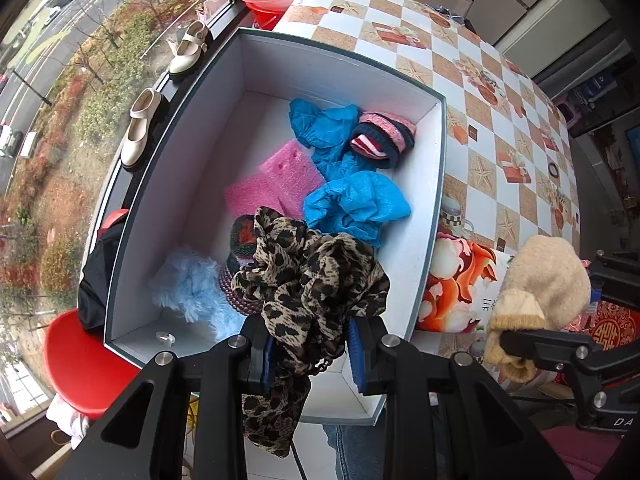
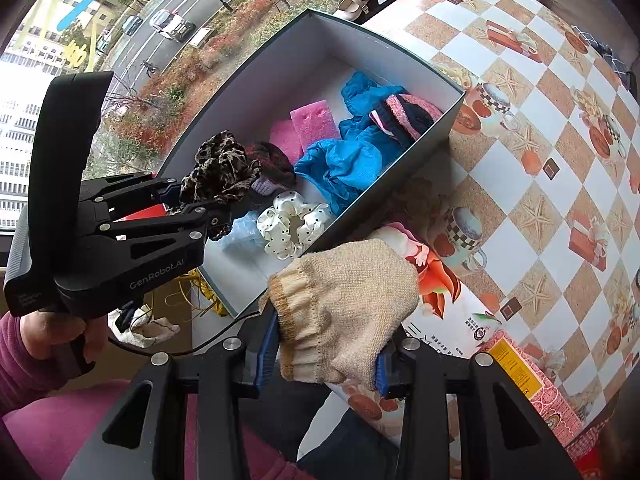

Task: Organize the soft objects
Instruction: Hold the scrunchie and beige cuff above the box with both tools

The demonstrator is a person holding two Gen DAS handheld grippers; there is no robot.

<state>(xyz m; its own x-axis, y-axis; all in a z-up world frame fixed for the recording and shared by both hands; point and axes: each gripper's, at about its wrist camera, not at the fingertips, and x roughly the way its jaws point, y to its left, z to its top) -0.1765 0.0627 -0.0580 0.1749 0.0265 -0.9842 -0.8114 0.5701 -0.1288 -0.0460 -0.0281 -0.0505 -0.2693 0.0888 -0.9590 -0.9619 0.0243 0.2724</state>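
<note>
Two grippers each clamp one soft thing at the open box [image 1: 434, 184].

Left gripper [image 1: 310, 354] pinches a leopard-print scarf [image 1: 308, 280] over the box's near end, hiding part of a knit piece beneath; right gripper [image 2: 326, 354] grips a beige knit glove [image 2: 344, 304] just outside the box wall, over the checkered tablecloth [image 2: 520, 140]. Inside lie two blue crumpled covers [image 1: 352, 200], one pink foam sheet [image 1: 276, 184] and one polka-dot scrunchie [image 2: 294, 222].

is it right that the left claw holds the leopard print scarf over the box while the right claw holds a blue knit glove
Not quite: the glove in the right claw is beige, not blue, as the right wrist view shows. The rest holds: the left claw grips the leopard print scarf over the box.
</note>
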